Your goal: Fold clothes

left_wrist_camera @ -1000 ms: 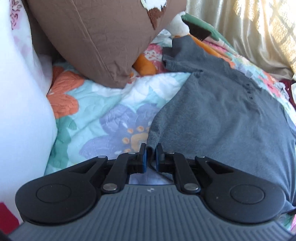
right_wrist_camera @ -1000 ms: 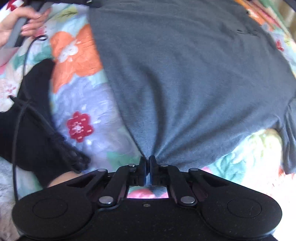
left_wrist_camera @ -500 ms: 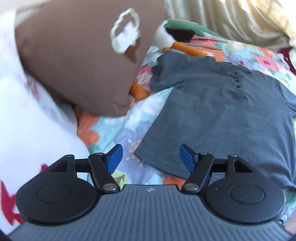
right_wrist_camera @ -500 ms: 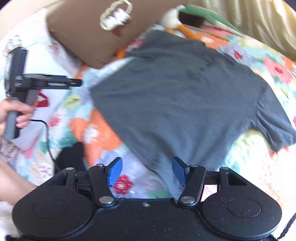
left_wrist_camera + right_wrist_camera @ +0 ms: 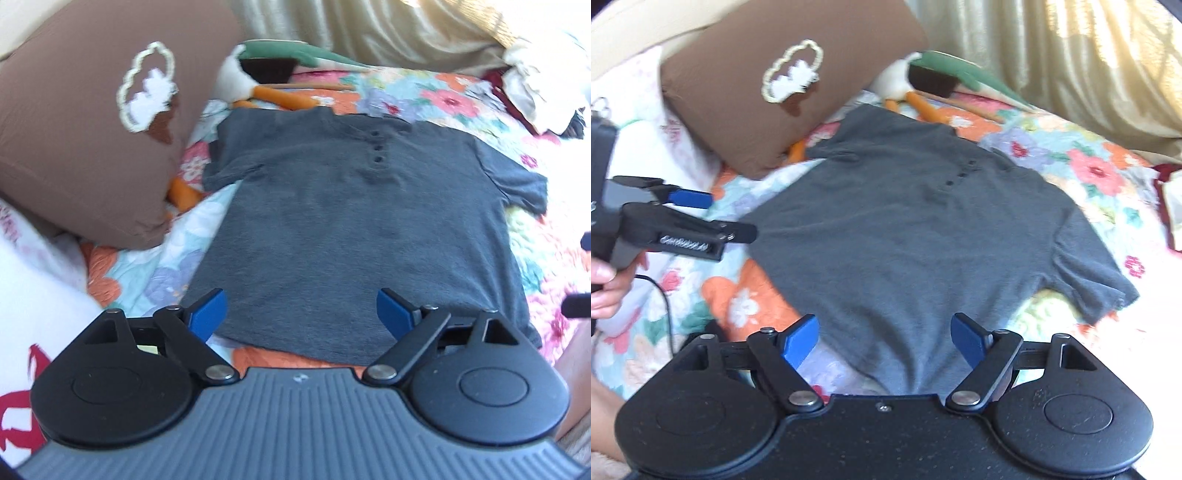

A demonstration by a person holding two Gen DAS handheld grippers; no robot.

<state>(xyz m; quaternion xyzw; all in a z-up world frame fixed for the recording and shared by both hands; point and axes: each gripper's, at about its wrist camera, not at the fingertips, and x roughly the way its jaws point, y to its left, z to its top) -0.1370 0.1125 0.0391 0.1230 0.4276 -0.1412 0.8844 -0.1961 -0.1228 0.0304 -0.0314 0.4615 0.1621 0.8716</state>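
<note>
A grey short-sleeved polo shirt (image 5: 351, 221) lies spread flat, front up, on a floral quilt (image 5: 443, 96), collar away from me. It also shows in the right wrist view (image 5: 923, 240). My left gripper (image 5: 301, 314) is open and empty, raised above the shirt's bottom hem. My right gripper (image 5: 884, 341) is open and empty, raised above the hem near its right corner. The left gripper also shows from the side in the right wrist view (image 5: 687, 218), held in a hand.
A brown pillow (image 5: 85, 129) leans at the shirt's upper left, touching the left sleeve. A stuffed toy (image 5: 266, 74) lies behind the collar. A white pillow (image 5: 33, 295) is at the left. A curtain (image 5: 1071, 66) hangs behind the bed.
Both grippers were shut on the shirt's bottom hem. They have let go, opened wide and pulled back and up. The shirt now lies flat on the quilt.
</note>
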